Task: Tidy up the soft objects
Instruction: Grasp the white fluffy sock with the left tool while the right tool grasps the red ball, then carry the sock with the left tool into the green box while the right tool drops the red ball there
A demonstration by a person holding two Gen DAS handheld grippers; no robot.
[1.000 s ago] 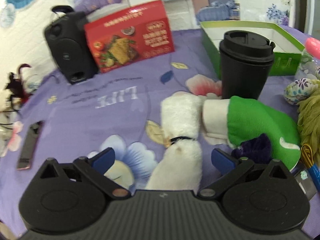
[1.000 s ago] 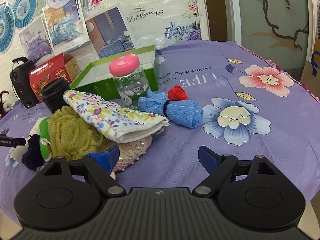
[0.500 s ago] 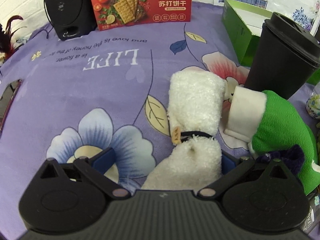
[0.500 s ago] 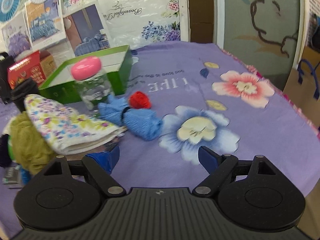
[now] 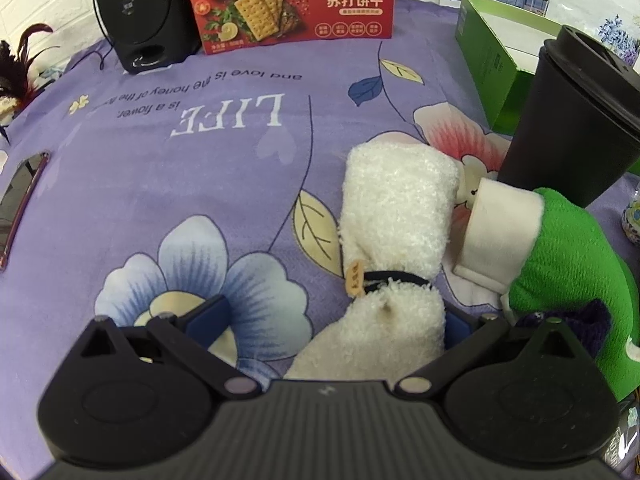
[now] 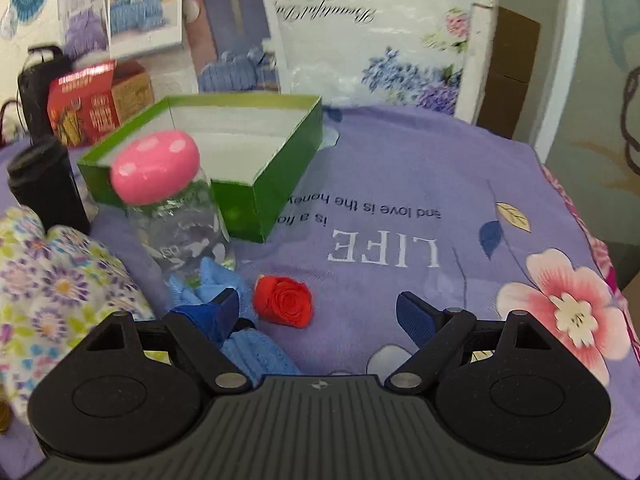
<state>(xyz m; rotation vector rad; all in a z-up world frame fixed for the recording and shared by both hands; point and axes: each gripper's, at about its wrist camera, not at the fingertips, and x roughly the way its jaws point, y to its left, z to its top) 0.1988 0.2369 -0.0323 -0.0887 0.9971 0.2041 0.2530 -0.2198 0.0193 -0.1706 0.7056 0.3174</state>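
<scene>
In the left wrist view a fluffy white rolled towel (image 5: 394, 216) tied with a dark band lies on the purple floral cloth. My left gripper (image 5: 332, 318) is open, its jaws either side of the towel's near end. A green and white soft toy (image 5: 560, 240) lies to the right. In the right wrist view my right gripper (image 6: 320, 308) is open, low over a red fabric rose (image 6: 284, 300) and a rolled blue towel (image 6: 248, 344). A green box (image 6: 248, 152) stands open behind. A flowered cloth (image 6: 52, 280) lies at left.
A black lidded cup (image 5: 576, 128) stands by the green toy and also shows in the right wrist view (image 6: 44, 184). A clear jar with a pink lid (image 6: 168, 204) stands before the box. A black speaker (image 5: 140, 8), a red cracker box (image 5: 292, 0) and a phone (image 5: 20, 196) are farther off.
My left gripper has moved closer to the white towel, which now sits between its open jaws. My right gripper has moved forward and down toward the rose and blue towel.
</scene>
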